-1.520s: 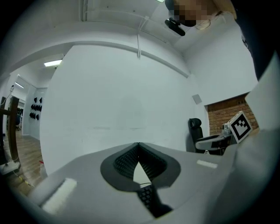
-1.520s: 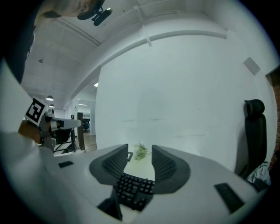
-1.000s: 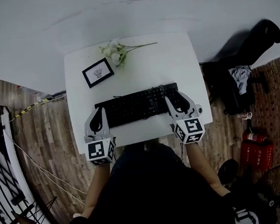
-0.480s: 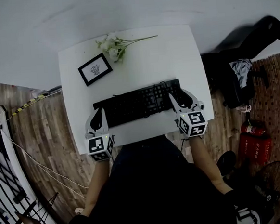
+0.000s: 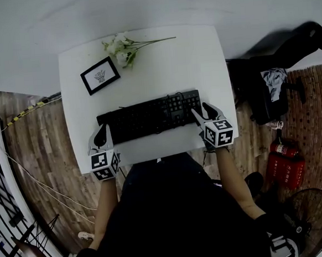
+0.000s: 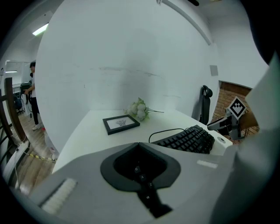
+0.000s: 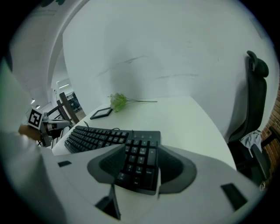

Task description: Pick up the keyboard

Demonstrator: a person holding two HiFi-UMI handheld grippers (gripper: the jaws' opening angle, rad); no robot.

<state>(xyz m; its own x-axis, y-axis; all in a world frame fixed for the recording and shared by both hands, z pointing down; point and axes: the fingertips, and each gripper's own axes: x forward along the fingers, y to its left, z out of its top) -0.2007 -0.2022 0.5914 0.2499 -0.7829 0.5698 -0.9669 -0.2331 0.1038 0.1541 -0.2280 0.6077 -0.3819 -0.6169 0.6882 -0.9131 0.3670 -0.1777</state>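
Black corded keyboard flat on white table. Right tongs released, just been widening, straddling numpad end to bracket it. Left tongs clenched, empty, by opposite end: likely two-ended lift.

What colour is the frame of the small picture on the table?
The picture frame is black; the head view shows it best.

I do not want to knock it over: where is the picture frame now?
In the head view, the picture frame lies at the far left of the table, beside the flowers and beyond the keyboard.
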